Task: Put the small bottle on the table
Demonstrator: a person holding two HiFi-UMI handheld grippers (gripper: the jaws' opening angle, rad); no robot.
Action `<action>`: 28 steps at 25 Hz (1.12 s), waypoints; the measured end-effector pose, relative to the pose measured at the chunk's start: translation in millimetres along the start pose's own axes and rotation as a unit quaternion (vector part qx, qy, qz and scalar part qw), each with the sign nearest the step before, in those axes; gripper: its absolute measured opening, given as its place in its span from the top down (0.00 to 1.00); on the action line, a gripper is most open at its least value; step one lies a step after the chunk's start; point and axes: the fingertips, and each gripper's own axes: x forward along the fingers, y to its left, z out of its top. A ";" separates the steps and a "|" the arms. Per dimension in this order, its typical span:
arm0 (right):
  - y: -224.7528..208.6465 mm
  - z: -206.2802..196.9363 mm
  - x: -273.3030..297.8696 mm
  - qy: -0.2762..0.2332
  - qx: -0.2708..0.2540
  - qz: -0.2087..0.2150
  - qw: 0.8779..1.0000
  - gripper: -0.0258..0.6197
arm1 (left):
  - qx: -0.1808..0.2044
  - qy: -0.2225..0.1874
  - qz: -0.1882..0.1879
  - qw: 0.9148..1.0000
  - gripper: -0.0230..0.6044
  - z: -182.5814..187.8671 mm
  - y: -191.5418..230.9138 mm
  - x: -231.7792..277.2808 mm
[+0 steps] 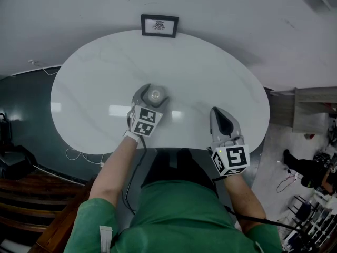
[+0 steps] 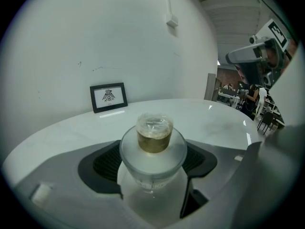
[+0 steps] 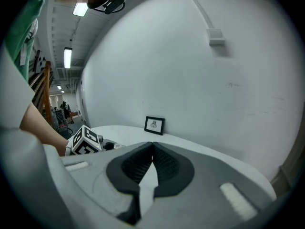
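A small frosted bottle (image 2: 152, 159) with a gold cap wrapped in clear film stands upright between the black pads of my left gripper (image 2: 152, 168), which is shut on it. In the head view the bottle (image 1: 155, 95) and left gripper (image 1: 151, 97) are over the middle of the white oval table (image 1: 210, 67). I cannot tell whether the bottle's base touches the tabletop. My right gripper (image 1: 221, 115) is at the table's near right edge; its jaws (image 3: 152, 149) meet with nothing between them.
A small black-framed picture (image 1: 159, 25) leans against the wall at the table's far edge. The left gripper's marker cube (image 3: 86, 141) shows in the right gripper view. Stairs and cables lie to the left; clutter sits on the floor at right.
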 end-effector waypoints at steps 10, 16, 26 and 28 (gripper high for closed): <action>-7.9 5.5 -4.7 -0.008 0.005 -0.001 1.000 0.96 | -0.063 -0.009 0.024 0.998 0.39 -13.8 -4.8 -39.7; 1.1 23.2 -2.0 -0.029 0.003 0.019 0.999 0.96 | -0.093 -0.056 0.070 0.992 0.46 5.4 -5.8 -85.1; 12.5 75.2 -6.1 -0.088 -0.005 0.048 0.995 0.96 | -0.108 -0.201 0.158 0.961 0.92 101.6 15.9 -186.0; 14.0 90.8 -9.7 -0.104 -0.008 0.053 0.993 0.96 | -0.109 -0.216 0.160 0.957 0.94 117.0 10.8 -201.2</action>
